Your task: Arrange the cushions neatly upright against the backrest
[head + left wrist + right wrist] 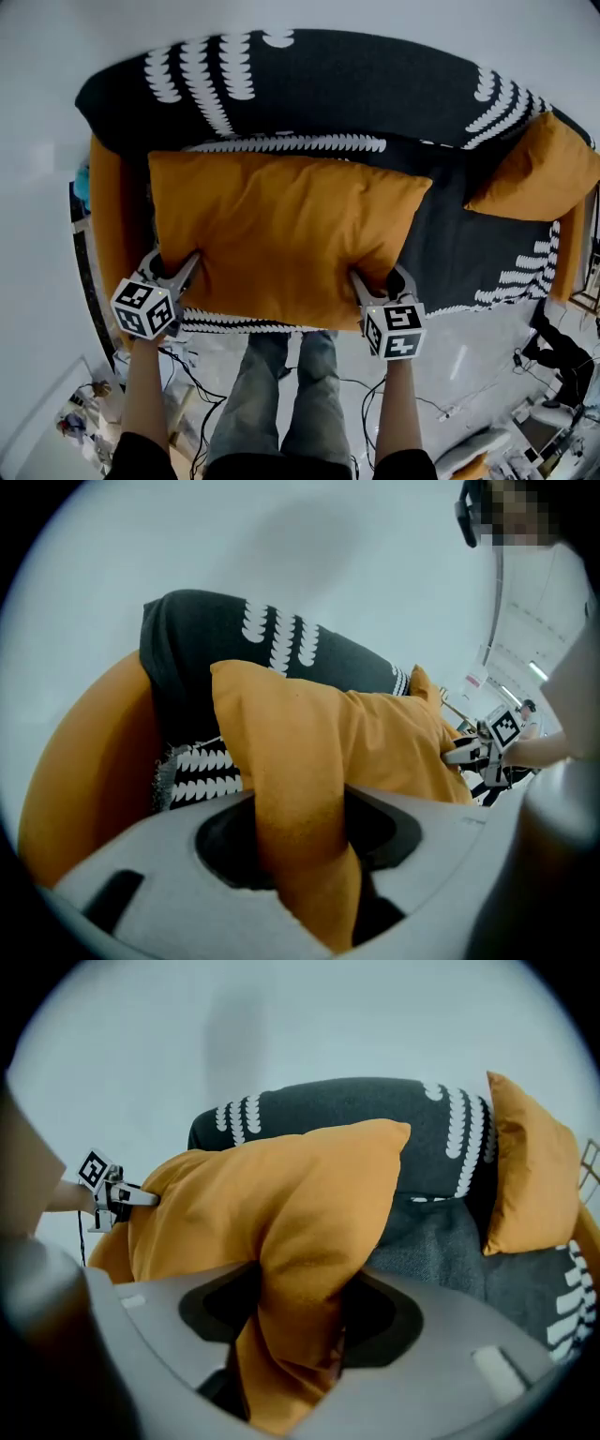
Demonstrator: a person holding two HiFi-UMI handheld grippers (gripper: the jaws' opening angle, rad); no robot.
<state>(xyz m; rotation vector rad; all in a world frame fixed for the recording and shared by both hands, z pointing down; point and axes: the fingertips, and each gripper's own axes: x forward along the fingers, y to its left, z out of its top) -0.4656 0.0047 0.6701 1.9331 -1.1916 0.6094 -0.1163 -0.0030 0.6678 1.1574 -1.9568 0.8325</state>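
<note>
Orange sofa [108, 216] — black patterned throw [375, 84] draped over, corner cushion [539, 173] at right.

Orange-armed sofa [108, 216] draped in a black throw [375, 84] with white pattern, set against a plain white wall [375, 14], pale glossy floor [469, 356] crossed by black cables [187, 370], evenly lit

Looks like a lab or test rm staged as a lounge, orange sofa [108, 216] w/ black-and-white throw [375, 84] vs bare white wall [422, 19], loose cables [185, 367] across glossy floor [469, 347], misc dark gear [561, 361] at the edge
</note>
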